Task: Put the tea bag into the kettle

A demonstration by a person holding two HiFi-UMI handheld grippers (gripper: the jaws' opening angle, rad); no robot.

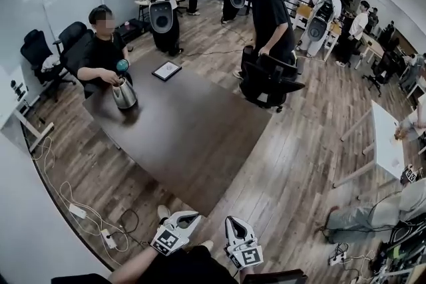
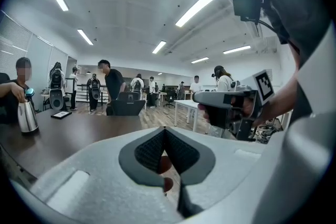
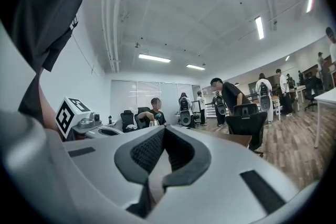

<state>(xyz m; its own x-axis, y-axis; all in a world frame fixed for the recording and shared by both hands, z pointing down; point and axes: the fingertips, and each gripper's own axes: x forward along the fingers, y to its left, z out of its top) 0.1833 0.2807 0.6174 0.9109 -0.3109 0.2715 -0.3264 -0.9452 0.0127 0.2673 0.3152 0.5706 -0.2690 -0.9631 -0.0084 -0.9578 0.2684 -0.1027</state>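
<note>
Both grippers sit low at the bottom centre of the head view, well apart from the kettle. The left gripper [image 1: 192,216] has its jaws pressed together with nothing between them. Same deal for the right gripper [image 1: 232,221], clamped on nothing. The kettle [image 1: 124,94] stands upright on the far corner of the dark table [image 1: 193,136], upper left of the frame, with a seated person's hand [image 1: 110,78] at its top.

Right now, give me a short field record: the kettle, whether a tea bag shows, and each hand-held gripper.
Kettle: shiny steel kettle, upright at the far left corner of the dark brown table
Person: seated, hand by the kettle's top
Tea bag: not visible
Left hand-held gripper: shut, empty, short of the table
Right hand-held gripper: shut, empty
</note>
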